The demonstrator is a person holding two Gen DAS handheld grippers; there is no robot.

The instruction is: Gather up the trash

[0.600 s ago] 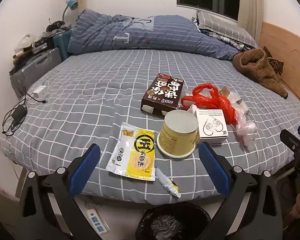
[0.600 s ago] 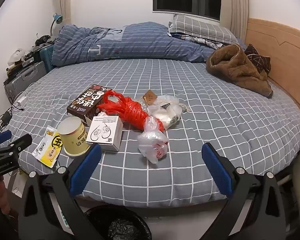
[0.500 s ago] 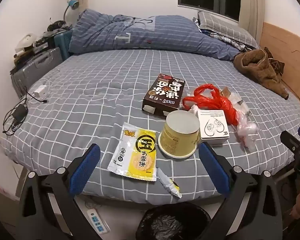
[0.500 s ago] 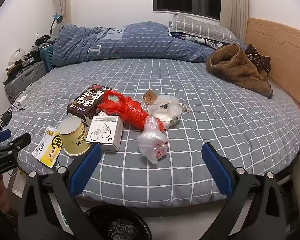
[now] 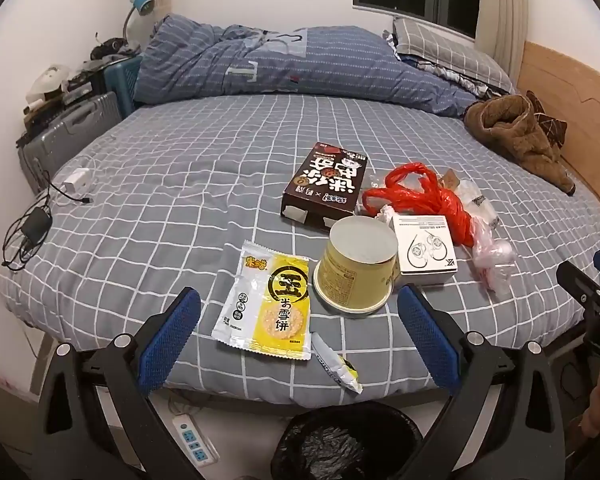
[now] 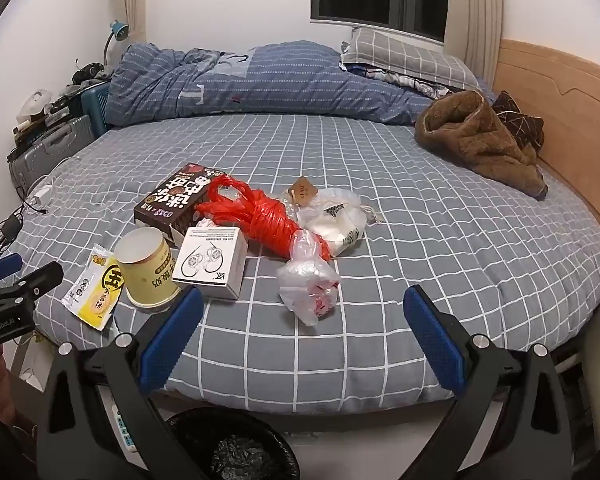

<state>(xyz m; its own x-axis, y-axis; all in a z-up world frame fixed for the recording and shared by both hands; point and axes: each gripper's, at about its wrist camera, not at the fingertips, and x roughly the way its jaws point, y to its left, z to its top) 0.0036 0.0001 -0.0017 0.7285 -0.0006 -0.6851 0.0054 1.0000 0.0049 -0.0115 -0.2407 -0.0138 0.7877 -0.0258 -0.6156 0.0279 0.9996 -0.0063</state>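
Trash lies on the grey checked bed: a yellow snack wrapper [image 5: 270,306], a small crumpled wrapper [image 5: 338,366], a yellow paper cup [image 5: 356,270], a dark brown box [image 5: 326,186], a white earphone box [image 5: 424,250], a red plastic bag [image 6: 260,218], and clear plastic bags [image 6: 310,282]. A black-lined bin [image 5: 346,442] stands on the floor below the bed's edge. My left gripper [image 5: 298,338] hovers open over the near edge, nothing between its fingers. My right gripper [image 6: 302,338] is open too, short of the clear bags.
A folded blue duvet [image 5: 284,66] and pillows lie at the far end. A brown fleece garment [image 6: 480,140] rests by the wooden headboard. Chargers and cables [image 5: 40,216] lie at the bed's left edge, a suitcase [image 5: 64,136] beyond, a power strip [image 5: 192,440] on the floor.
Both views have barely shifted; the left gripper has drifted slightly, and no object has moved.
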